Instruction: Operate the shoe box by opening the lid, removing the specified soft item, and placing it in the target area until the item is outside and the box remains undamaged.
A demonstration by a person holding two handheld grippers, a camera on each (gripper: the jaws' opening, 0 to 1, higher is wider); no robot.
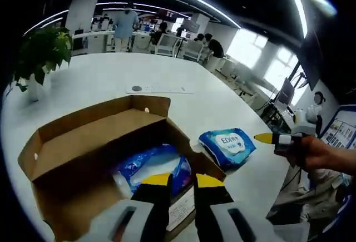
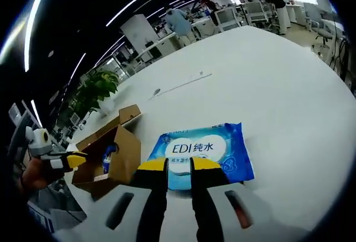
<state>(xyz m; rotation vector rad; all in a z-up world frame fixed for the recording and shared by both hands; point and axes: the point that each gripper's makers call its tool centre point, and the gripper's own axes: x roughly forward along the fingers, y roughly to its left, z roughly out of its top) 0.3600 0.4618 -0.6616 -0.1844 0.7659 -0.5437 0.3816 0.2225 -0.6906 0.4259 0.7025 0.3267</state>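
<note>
Your wet wipes pack [image 2: 203,154] is already out, lying flat on the white table [image 2: 278,75] just beside the open cardboard shoe box [image 1: 83,147]. Your right gripper [image 2: 178,164] hovers over the pack, jaws a narrow gap apart, gripping nothing. Your left gripper [image 1: 182,181] sits over the box, jaws also slightly apart and empty, with another blue pack [image 1: 150,164] inside.

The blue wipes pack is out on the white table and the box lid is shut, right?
Not quite. The shoe box lid is open, as the left gripper view shows. The blue wipes pack does lie out on the white table.
</note>
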